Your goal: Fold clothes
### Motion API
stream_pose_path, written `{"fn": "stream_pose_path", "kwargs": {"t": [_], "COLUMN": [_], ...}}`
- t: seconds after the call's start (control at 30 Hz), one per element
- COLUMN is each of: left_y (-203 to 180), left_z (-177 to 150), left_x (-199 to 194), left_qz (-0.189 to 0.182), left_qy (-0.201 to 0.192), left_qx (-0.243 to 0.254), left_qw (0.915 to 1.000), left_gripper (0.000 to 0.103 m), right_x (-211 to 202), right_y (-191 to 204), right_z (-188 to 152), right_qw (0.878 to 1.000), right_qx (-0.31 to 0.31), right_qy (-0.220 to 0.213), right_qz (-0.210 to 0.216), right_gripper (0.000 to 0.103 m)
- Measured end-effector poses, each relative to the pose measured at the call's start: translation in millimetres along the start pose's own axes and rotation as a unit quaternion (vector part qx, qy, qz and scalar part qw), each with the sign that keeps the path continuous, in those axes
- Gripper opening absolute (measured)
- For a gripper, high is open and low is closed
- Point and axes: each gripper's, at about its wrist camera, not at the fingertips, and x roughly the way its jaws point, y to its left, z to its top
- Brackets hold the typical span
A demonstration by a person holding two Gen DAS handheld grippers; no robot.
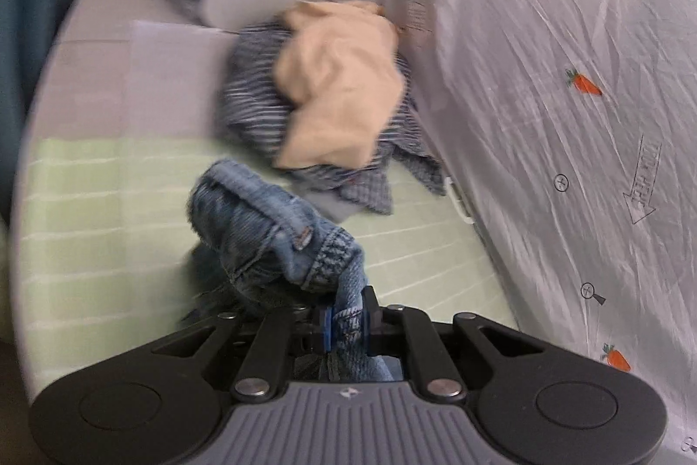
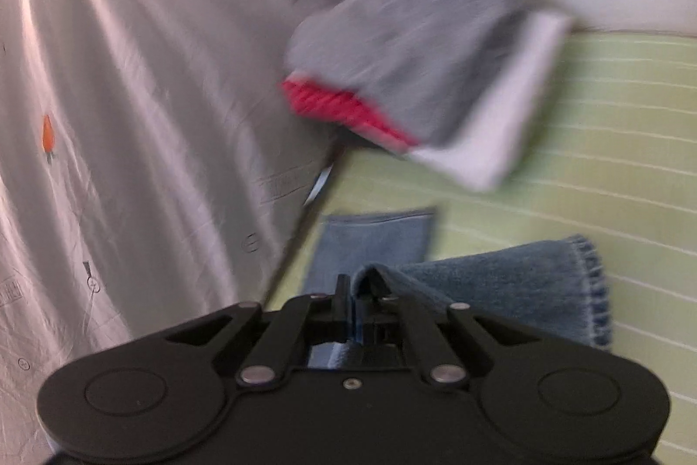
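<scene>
**Jeans pinched at both ends over the green bedspread**

On the left, the left gripper is clenched on a bunched part of the blue jeans: denim with a belt loop and a rivet passes between its blue pads, so this looks like the waistband end. The rest of that bundle hangs crumpled just ahead of the fingers, above the green striped bedspread. Beyond it a loose heap waits against the plastic-wrapped mattress: a striped shirt with a peach garment on top.

To the right, the right gripper is closed on a fold of denim near the stitched hem of one leg, which drapes away to its right; the other leg end lies flat on the bedspread just ahead. Further back sits a folded stack of grey, red and white cloth.

My reading: the jeans are mid-handling, held at waist and leg. Next, the waistband bundle needs shaking out and tensioning against the leg end, so the denim lies flat before any crease is set.
</scene>
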Motion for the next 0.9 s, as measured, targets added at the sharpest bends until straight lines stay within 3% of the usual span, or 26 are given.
{"fn": "stream_pose_path", "kwargs": {"t": [0.07, 0.1, 0.13, 0.2, 0.3, 0.33, 0.43, 0.5, 0.6, 0.73, 0.83, 0.9], "left_y": [-20.5, -31.6, -42.9, -63.4, -81.0, -84.6, -86.2, -85.8, -88.5, -106.8, -122.3, -128.8], "left_z": [2.1, 2.5, 3.1, 1.1, -18.8, -29.0, -64.9, -88.2, -115.0, -147.6, -173.2, -189.2], "left_x": [33.6, 51.0, 65.0, 76.8, 77.5, 79.2, 86.7, 91.3, 92.0, 91.6, 96.2, 100.1], "left_qz": [0.0, 0.003, 0.015, 0.039, 0.035, 0.045, 0.06, 0.068, 0.079, 0.05, 0.027, 0.021], "left_qy": [-0.005, -0.004, 0.001, 0.008, 0.004, 0.013, 0.066, 0.1, 0.12, 0.142, 0.158, 0.165], "left_qx": [0.001, 0.003, 0.009, 0.036, 0.114, 0.144, 0.211, 0.248, 0.288, 0.347, 0.394, 0.421], "left_qw": [1.0, 1.0, 0.9998, 0.9985, 0.9929, 0.9885, 0.9735, 0.9611, 0.9467, 0.9259, 0.9051, 0.8917], "left_gripper": [0.026, 0.032, 0.034, 0.047, 0.069, 0.069, 0.069, 0.069, 0.069, 0.069, 0.072, 0.072], "right_x": [55.7, 85.7, 116.9, 162.9, 174.1, 172.7, 165.5, 164.1, 162.1, 159.5, 157.6, 161.6], "right_y": [36.6, 58.5, 82.3, 120.1, 133.4, 130.7, 98.8, 82.4, 57.8, 25.1, 1.0, 0.6], "right_z": [9.8, 13.8, 14.7, 6.6, -26.1, -38.0, -63.9, -63.6, -63.0, -62.4, -61.7, -56.9], "right_qw": [1.0, 0.999, 0.996, 0.988, 0.975, 0.969, 0.956, 0.959, 0.964, 0.969, 0.971, 0.967], "right_qx": [-0.021, -0.037, -0.077, -0.142, -0.21, -0.233, -0.273, -0.255, -0.229, -0.193, -0.167, -0.187], "right_qy": [0.019, 0.022, 0.031, 0.064, 0.077, 0.079, 0.078, 0.079, 0.081, 0.083, 0.084, 0.071], "right_qz": [0.006, 0.011, 0.013, -0.014, -0.008, -0.009, -0.077, -0.089, -0.107, -0.131, -0.149, -0.159], "right_gripper": [0.002, 0.008, 0.034, 0.066, 0.068, 0.072, 0.074, 0.074, 0.074, 0.074, 0.074, 0.074]}}
